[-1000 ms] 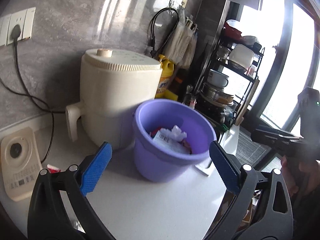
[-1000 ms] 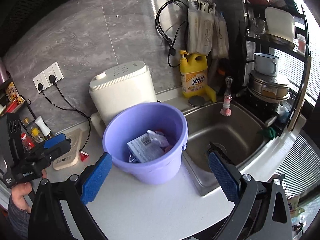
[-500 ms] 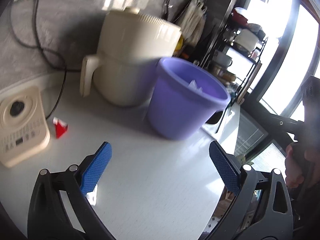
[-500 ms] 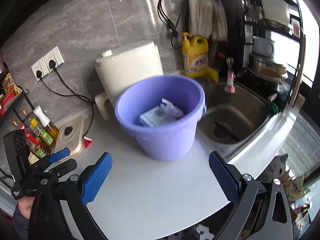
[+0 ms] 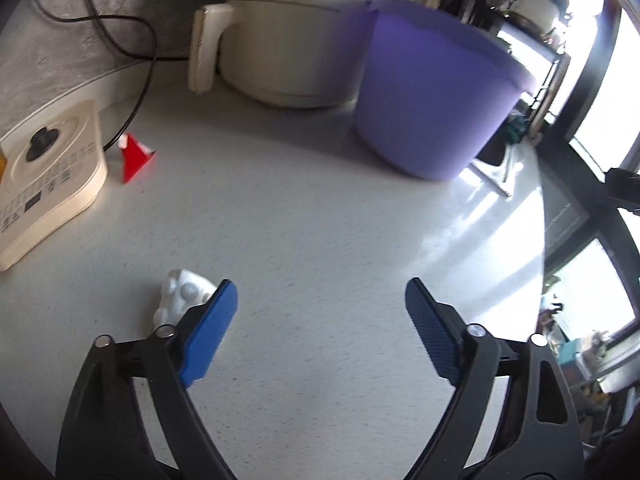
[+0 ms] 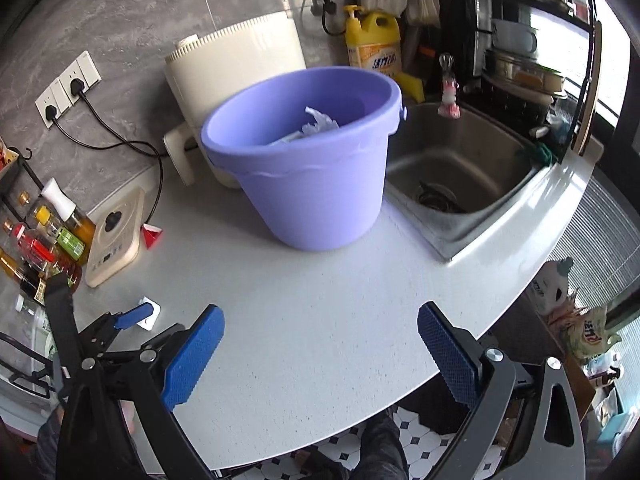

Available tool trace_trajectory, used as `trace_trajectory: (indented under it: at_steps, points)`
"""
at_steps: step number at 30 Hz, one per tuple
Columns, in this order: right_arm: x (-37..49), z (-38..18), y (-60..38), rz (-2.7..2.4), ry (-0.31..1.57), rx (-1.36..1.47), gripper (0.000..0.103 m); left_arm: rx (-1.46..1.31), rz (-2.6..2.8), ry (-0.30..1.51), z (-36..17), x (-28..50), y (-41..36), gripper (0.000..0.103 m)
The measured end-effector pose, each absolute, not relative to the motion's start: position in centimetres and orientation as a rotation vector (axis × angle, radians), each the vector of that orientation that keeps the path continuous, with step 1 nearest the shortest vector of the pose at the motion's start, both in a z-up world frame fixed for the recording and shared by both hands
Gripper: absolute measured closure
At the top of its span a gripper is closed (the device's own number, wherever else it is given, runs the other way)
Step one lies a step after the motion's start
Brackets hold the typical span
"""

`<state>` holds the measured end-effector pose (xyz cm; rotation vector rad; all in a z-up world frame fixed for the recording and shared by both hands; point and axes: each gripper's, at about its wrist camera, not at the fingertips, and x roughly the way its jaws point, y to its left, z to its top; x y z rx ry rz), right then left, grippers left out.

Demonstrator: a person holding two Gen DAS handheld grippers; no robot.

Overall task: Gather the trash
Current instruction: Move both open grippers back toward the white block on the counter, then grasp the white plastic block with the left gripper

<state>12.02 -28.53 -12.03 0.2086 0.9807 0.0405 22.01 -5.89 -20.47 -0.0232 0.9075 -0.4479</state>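
Note:
A purple bucket [image 6: 316, 172] stands on the white counter and holds white paper trash [image 6: 320, 124]; it also shows in the left wrist view [image 5: 432, 92]. A white blister pack [image 5: 182, 296] lies on the counter just beside my left finger; it shows in the right wrist view [image 6: 149, 314]. A red wrapper [image 5: 136, 156] lies by the cream scale, also in the right wrist view [image 6: 152, 235]. My left gripper [image 5: 320, 320] is open and empty, low over the counter. My right gripper [image 6: 318, 344] is open and empty in front of the bucket.
A cream appliance [image 6: 240, 60] stands behind the bucket. A cream scale [image 6: 116, 236] and bottles [image 6: 48, 240] are at the left. A sink [image 6: 460, 172] lies right of the bucket, with a yellow detergent jug [image 6: 372, 48] and a dish rack [image 6: 520, 52] behind.
My left gripper has dropped and tilted down toward the counter, bringing the blister pack into view by its left finger. My right gripper has pulled back and lowered from the bucket.

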Motion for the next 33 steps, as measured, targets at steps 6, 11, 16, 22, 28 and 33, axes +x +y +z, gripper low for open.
trace_trajectory:
  at_steps: [6,11,16,22,28,33]
  points:
    - [11.7,-13.0,-28.1,0.05,0.998,0.211,0.008,-0.084,-0.392,0.906,-21.3,21.9,-4.5,0.036]
    - [12.0,-14.2,-26.8,0.086,1.026,0.205,0.008,-0.091,-0.362,0.919,-21.6,21.9,-4.2,0.042]
    - [12.1,-14.3,-26.2,0.11,1.021,0.194,0.008,-0.162,-0.345,0.86,-19.4,20.9,-2.3,0.042]
    - [12.2,-15.6,-26.1,0.12,1.046,0.228,0.008,-0.128,-0.252,0.831,-18.6,20.9,-1.0,0.041]
    - [12.5,-15.4,-25.6,0.147,1.037,0.168,0.008,-0.11,-0.174,0.906,-21.4,23.1,-0.9,0.062]
    - [14.4,-15.1,-23.7,0.236,1.008,0.056,0.008,-0.134,-0.112,0.91,-21.2,24.0,-0.6,0.074]
